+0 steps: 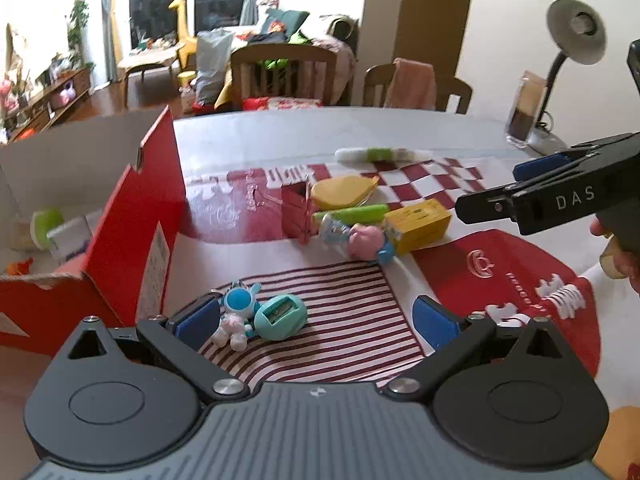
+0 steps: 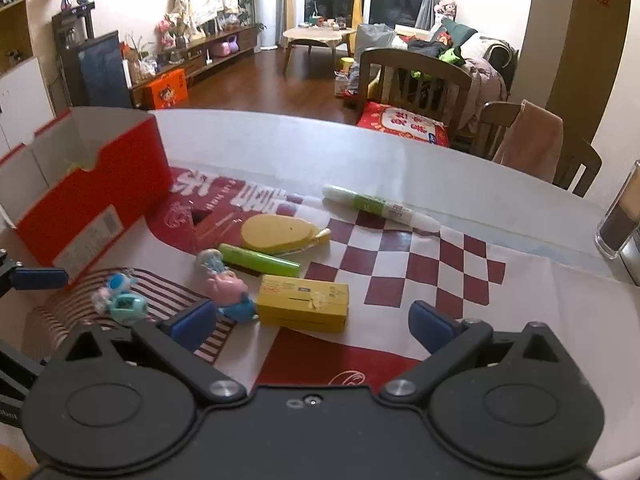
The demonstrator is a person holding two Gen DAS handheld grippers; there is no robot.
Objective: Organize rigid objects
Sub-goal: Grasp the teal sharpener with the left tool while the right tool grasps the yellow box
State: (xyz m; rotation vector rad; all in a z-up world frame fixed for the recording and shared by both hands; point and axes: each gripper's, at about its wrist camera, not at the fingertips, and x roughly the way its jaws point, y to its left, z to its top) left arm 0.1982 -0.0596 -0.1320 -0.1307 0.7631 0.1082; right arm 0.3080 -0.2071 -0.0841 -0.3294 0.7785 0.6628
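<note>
Approach is judged under way. Left wrist view: left tongs (image 1: 316,320) are spread wide, empty, over the teal sharpener (image 1: 280,317). Right wrist view: right tongs (image 2: 312,326) are spread wide near the yellow box (image 2: 303,303) on the desk (image 2: 280,148); lowering and closing are called for next.

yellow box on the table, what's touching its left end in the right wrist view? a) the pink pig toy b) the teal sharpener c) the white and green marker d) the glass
a: the pink pig toy lies right against the left end of the yellow box, while the marker, the teal sharpener and the glass all sit apart from it.
</note>
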